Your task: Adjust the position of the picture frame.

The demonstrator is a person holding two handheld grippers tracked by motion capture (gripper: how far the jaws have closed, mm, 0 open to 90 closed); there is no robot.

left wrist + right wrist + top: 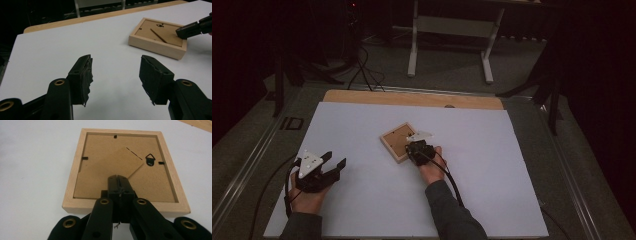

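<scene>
The left hand point(307, 197) lies low at the near left of the tabletop point(362, 210), forearm coming in from the bottom edge, palm wrapped around the back of the left gripper point(333, 162). That gripper points forward and a little to the right, held about level just above the white sheet point(492, 200). Its fingers point(81, 75) are spread wide with nothing between them; in the left gripper view bare white sheet shows in the gap.

The right forearm, in a grey sleeve point(452, 215), reaches farther in, toward the middle of the tabletop. The right hand point(432, 167) grips the right gripper point(118, 178) from behind and angles it forward and down. Its fingers are pressed together, tip to tip, pinching nothing.

The frame point(125, 170) lies flat and face down, straight ahead of and under the right fingers. In the right gripper view the joined tips sit over the brown backing board, just inside the frame's near wooden edge and roughly midway along it; whether they touch the board I cannot tell. Beyond the tips the fold-out stand flap runs slantwise, and past it, to the right, is the black hanger point(150, 160).

From the left fingers the frame point(158, 37) lies well ahead and off to the right, with the right gripper's dark tip over its far right part.
</scene>
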